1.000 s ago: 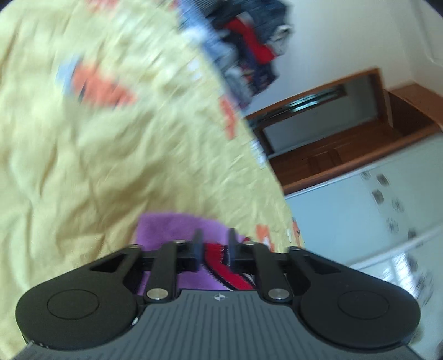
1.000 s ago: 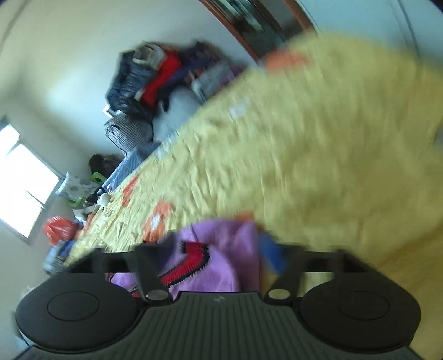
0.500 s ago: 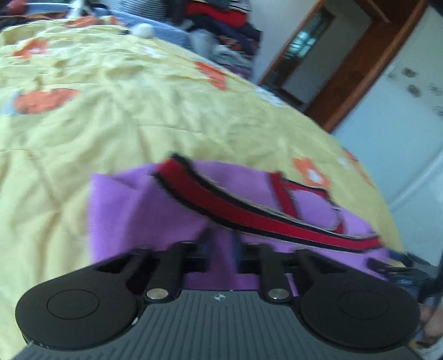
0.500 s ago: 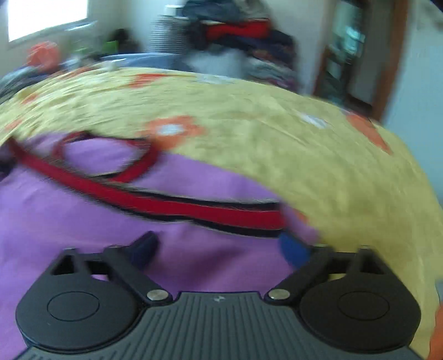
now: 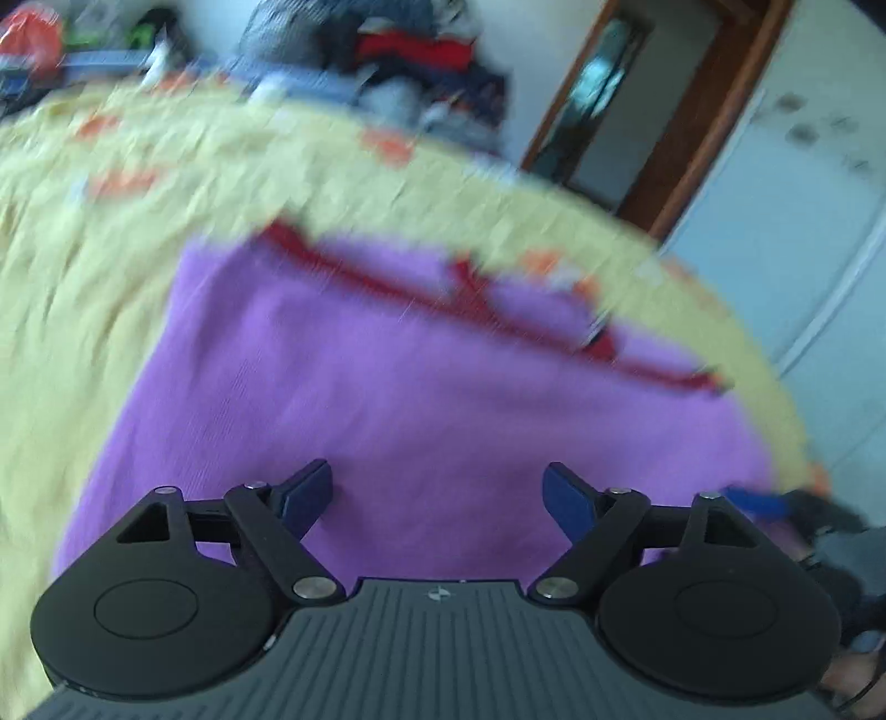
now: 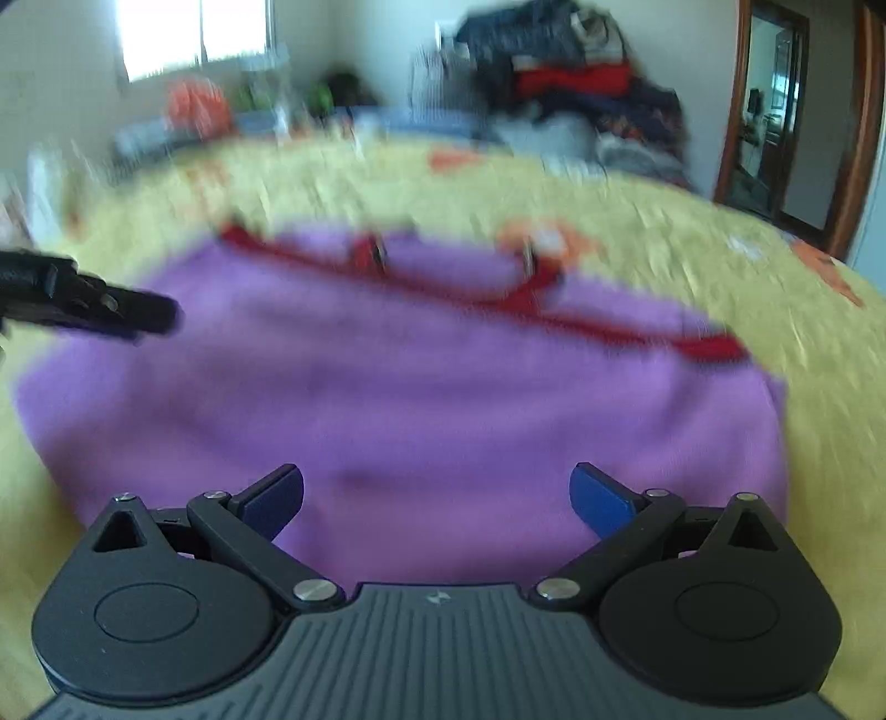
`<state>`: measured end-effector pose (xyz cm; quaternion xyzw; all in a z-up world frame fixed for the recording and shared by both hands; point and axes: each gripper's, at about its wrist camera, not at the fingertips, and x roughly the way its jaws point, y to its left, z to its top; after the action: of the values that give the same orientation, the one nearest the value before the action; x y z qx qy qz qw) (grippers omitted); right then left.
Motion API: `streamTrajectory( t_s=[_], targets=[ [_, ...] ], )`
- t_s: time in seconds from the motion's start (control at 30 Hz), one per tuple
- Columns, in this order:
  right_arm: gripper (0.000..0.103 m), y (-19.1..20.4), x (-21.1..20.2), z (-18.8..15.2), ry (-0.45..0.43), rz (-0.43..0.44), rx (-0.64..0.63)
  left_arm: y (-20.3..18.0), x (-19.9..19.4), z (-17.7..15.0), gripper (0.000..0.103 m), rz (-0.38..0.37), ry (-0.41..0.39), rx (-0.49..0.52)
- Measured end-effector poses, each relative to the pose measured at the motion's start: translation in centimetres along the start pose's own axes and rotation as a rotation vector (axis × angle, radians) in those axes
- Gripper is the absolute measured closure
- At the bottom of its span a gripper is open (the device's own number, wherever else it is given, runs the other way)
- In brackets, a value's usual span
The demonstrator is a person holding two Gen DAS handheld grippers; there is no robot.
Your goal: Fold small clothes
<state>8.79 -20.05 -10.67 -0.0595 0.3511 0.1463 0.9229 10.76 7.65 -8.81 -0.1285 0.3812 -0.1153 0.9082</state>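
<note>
A purple garment (image 5: 421, 399) with red trim along its far edge lies spread flat on the yellow bedsheet (image 5: 83, 310). It also shows in the right wrist view (image 6: 421, 399). My left gripper (image 5: 437, 493) is open and empty above the garment's near edge. My right gripper (image 6: 437, 493) is open and empty above the near edge too. The left gripper's finger (image 6: 99, 307) shows at the left of the right wrist view. Both views are blurred by motion.
A pile of dark and red clothes (image 6: 570, 94) sits at the far end of the bed. A wooden door frame (image 6: 853, 138) stands at the right. Clutter and a bright window (image 6: 194, 33) are at the far left.
Both grippers have let go of the purple garment and opened wide. The garment now lies flat on the sheet, and both grippers have pulled back toward its near edge.
</note>
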Motion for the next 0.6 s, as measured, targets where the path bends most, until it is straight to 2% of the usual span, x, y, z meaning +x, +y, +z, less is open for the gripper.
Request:
streamTrajectory(
  t_s=[0.03, 0.07, 0.1, 0.17, 0.3, 0.37, 0.43, 0.47, 0.53, 0.6],
  targets=[
    [0.0, -1.5, -0.2, -0.4, -0.01, -0.005, 0.046, -0.1, -0.2, -0.5, 0.024, 0.022, -0.034, 0.046],
    [0.0, -2.9, -0.5, -0.4, -0.012, -0.046, 0.071, -0.3, -0.2, -0.7, 0.025, 0.051, -0.033, 0.079],
    [0.0, -3.8, -0.9, -0.5, -0.008, -0.094, 0.083, -0.2, -0.2, -0.7, 0.025, 0.053, -0.033, 0.072],
    [0.0, -5.3, -2.1, -0.8, -0.004, -0.099, 0.155, 0.0, -0.3, -0.4, 0.025, 0.059, -0.022, 0.045],
    [0.0, -2.8, -5.7, -1.5, -0.072, -0.068, 0.171, -0.3, -0.2, -0.6, 0.024, 0.083, -0.018, 0.046],
    [0.0, -0.9, -5.6, -2.1, -0.049, -0.028, 0.142, -0.7, -0.2, -0.8, 0.022, 0.094, -0.017, 0.061],
    [0.0, 0.3, -4.3, -3.2, 0.013, -0.066, 0.066, -1.1, -0.1, -1.1, 0.019, 0.101, -0.016, 0.076],
    [0.0, -0.2, -4.3, -3.9, 0.001, -0.081, 0.044, -1.2, -0.1, -1.2, 0.019, 0.109, -0.016, 0.088],
    [0.0, -2.9, -5.0, -4.4, 0.001, -0.071, 0.149, -1.2, -0.2, -1.4, 0.019, 0.106, -0.02, 0.088],
    [0.0, -4.1, -5.0, -4.2, 0.029, -0.155, 0.158, -1.2, -0.3, -1.4, 0.019, 0.107, -0.021, 0.091]
  ],
)
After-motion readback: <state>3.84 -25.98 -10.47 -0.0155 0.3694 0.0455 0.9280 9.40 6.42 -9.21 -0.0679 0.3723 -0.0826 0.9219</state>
